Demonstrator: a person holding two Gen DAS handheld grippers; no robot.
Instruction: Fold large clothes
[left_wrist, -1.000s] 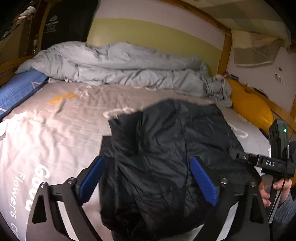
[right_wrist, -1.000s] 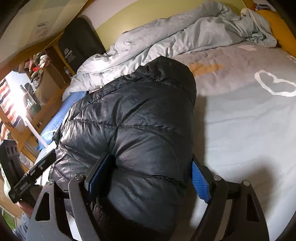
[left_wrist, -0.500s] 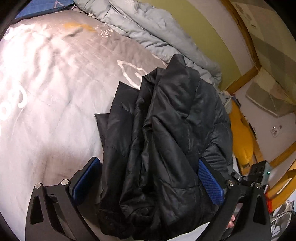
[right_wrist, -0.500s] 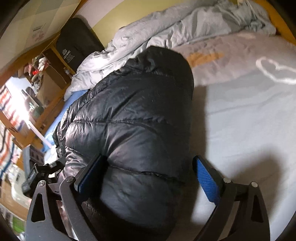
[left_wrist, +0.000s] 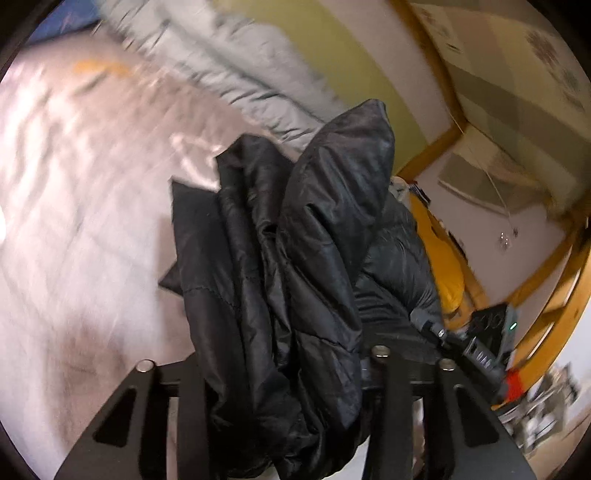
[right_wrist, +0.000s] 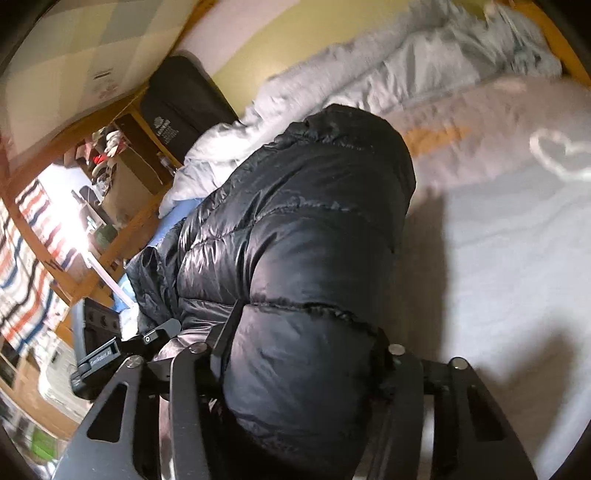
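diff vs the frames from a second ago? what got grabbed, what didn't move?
Both tongs have just been closing: the left tongs and right tongs now pinch the black quilted puffer jacket, bunching it. Earlier their blue pads stood wide around it. Unchanged: jacket on the grey printed bedsheet, crumpled grey duvet behind.

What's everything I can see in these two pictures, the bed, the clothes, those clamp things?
puffer jacket: one, black, bunched on the bed, gripped at its near end by both tongs
bed sheet: one, pale grey with a white heart outline, under the jacket
duvet: one, light grey, crumpled along the wall
pillow: one, yellow, at the bed's edge beside the wooden frame
black case: one, propped against the wall
wooden shelf: one, cluttered, beside the bed
left tongs: black, just closed onto the jacket's folded layers
right tongs: black, just closed onto the jacket's quilted end
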